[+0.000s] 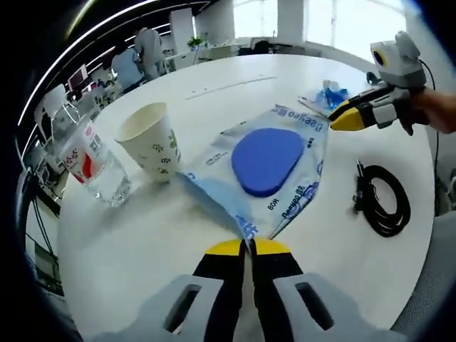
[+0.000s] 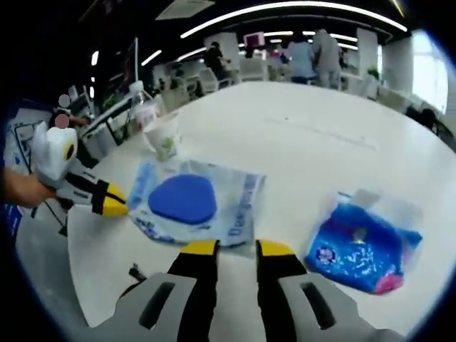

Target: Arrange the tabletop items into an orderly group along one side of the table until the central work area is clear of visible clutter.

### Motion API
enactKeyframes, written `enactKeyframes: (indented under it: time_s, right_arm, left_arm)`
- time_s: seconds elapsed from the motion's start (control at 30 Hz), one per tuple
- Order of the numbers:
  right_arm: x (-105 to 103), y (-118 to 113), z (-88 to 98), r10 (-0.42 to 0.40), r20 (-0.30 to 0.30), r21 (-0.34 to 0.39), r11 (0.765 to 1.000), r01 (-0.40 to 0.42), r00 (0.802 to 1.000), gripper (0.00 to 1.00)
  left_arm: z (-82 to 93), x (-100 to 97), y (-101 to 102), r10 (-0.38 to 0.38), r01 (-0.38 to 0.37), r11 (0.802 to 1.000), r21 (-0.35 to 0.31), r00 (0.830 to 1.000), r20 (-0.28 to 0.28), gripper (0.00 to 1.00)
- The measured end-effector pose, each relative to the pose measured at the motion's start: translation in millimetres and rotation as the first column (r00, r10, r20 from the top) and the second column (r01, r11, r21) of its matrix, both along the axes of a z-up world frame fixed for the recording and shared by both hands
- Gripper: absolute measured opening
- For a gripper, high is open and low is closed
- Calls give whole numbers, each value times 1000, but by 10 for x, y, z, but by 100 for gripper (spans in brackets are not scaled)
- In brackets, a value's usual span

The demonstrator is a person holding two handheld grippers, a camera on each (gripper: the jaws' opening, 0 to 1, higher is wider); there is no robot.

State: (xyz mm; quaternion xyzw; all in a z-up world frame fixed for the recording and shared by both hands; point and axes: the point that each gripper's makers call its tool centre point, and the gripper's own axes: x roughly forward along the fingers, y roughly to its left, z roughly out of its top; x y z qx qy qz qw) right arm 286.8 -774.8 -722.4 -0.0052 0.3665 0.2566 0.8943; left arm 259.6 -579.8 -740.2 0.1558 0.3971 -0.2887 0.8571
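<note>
Item 1: clear plastic pouch printed in blue, holding a flat blue rounded pad (image 1: 267,160). It lies flat near the middle of the round white surface (image 1: 214,89). Judged light, limp and slippery; the film will crumple and sag if lifted by one point, so a corner or sealed edge is the best hold, and dragging suits it better than lifting. The left hand-held gripper (image 1: 249,246) has its yellow-tipped jaws closed on the pouch's near corner, the film pinched between them. In the right gripper view the pouch (image 2: 187,199) lies just ahead and left of the right hand-held gripper (image 2: 229,248), whose jaws stand parted with nothing between them.

Item 2: white paper cup with green sprig print (image 1: 149,139), upright, just beside the pouch's far-left edge. Judged light, easily crushed and tipped.

Item 3: clear plastic water bottle with red-and-white label (image 1: 92,164), beside the cup, towards the surface's edge. Firmer, likely heavier.

Item 4: blue plastic packet with pink corner (image 2: 365,246), to the right of the right hand-held gripper, well apart from the pouch. Soft and crinkly by appearance.

Item 5: coiled black cable (image 1: 381,199), near the surface's right edge in the left gripper view. Floppy; best taken across the coil.
</note>
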Motion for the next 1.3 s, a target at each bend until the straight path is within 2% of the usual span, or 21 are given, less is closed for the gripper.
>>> enactKeyframes:
  time_s: [0.17,0.2,0.27,0.43,0.67,0.9,1.03,1.17,1.3]
  right_arm:
    - [-8,7,-3,5,-5,38,999,-5,1000,20]
    - [-9,28,-14,7,-13,48,999,-6,1000,20]
    - [-70,84,-101,16,-72,46,999,-13,997,18]
    - [-195,124,-211,7,-95,28,1000,-4,995,18]
    - [-355,62,-188,20,-73,3,1000,-19,997,17]
    - [-448,45,-187,-6,-58,-18,1000,5,998,16]
    - [-474,79,-189,-10,-62,-9,1000,10,998,10]
    - [-447,115,-183,36,-43,-67,997,-39,998,4]
    - [-370,112,-116,52,-17,-76,996,-53,999,0]
  left_arm:
    - [-5,-19,45,-45,44,999,30,999,17,1]
    - [-7,-21,50,-40,40,999,28,999,14,1]
    - [-5,-34,53,-14,14,1000,12,1000,1,0]
    - [-8,-30,53,15,-15,1000,-1,1000,-3,0]
    - [-11,-33,-18,26,-26,999,-32,1000,-7,1]
    - [-16,-23,-45,39,-40,998,-42,999,-12,1]
    - [-17,-23,-45,47,-48,998,-51,999,-9,1]
    - [-7,-8,-53,52,-52,997,-60,999,-9,0]
    - [30,48,-91,26,-24,999,-41,999,36,0]
